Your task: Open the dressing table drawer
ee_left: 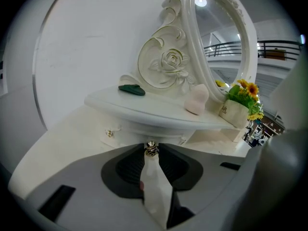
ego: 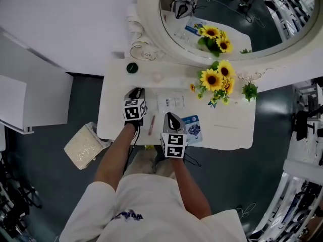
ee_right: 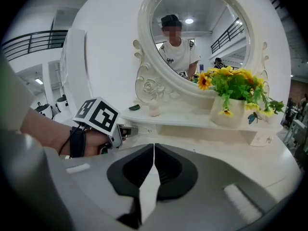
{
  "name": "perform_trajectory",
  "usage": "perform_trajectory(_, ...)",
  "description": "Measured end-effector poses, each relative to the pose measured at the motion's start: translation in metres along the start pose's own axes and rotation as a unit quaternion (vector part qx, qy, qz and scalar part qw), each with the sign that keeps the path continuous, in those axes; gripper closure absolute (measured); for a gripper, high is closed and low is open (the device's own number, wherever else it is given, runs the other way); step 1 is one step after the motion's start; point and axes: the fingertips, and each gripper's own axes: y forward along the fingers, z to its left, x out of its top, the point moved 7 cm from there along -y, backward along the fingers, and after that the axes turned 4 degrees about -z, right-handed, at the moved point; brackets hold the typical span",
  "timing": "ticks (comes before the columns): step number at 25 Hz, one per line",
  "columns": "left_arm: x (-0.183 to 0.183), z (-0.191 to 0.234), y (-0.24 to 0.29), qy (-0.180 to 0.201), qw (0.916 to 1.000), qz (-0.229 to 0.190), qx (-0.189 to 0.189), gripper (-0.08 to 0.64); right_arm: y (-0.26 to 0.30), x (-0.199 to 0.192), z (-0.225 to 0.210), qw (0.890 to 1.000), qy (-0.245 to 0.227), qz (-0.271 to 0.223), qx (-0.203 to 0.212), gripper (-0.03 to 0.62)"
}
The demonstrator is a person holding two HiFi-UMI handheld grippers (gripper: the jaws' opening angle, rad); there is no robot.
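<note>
You had the left gripper point(ee_left: 151, 147) up at the rear left of the dressing table point(ego: 229, 130), where the drawer point(ee_left: 129, 130) sat under the raised shelf point(ee_left: 159, 112). Its fingers point(ee_left: 127, 167) were clenched on the drawer's small gold knob point(ee_left: 151, 149), which stood pinched right at their tips. I could not tell whether the drawer front had come out at all.

Your right gripper point(ee_right: 153, 146) hung over the front of the surface, just beside the left one and nearer to you. Its fingers point(ee_right: 132, 170) were pressed together with nothing between them.

On the shelf above the drawer lay a dark green item point(ee_left: 132, 89) and a pale pink egg-shaped item point(ee_left: 196, 100), with the sunflowers point(ee_left: 244, 94) in their white pot further to the right. The oval mirror point(ego: 227, 14) stood behind them. On the surface between your grippers lay a pink pen point(ego: 151, 125), and a sheet of paper point(ego: 171, 102) lay just beyond the right gripper.
</note>
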Motion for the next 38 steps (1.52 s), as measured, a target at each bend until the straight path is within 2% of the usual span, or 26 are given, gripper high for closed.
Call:
perform_trajectory(5,-0.001,-0.003,-0.002,-0.006,1.0000,0.001,0.001,0.463,-0.001,0.003,-0.006,1.000,-0.004,0.003,-0.010,0.574)
perform_trajectory(13,-0.005,0.001,-0.009,-0.021,0.9998,0.004,0.000,0.462,-0.004,0.011,0.002,1.000,0.008,-0.005,0.001,0.577)
perform_trajectory(25,-0.007,-0.001,-0.011,-0.016,0.9998,0.007,0.003,0.462,-0.008,0.016,-0.004,1.000,0.013,-0.009,0.006,0.580)
perform_trajectory(31,-0.008,-0.002,-0.013,-0.013,0.9999,0.009,0.002,0.463,-0.007,0.021,-0.001,0.999,0.001,-0.022,0.024,0.580)
perform_trajectory(38,-0.012,-0.003,-0.017,-0.016,0.9998,0.010,0.000,0.463,-0.006,0.018,0.006,0.999,-0.002,-0.012,0.032,0.580)
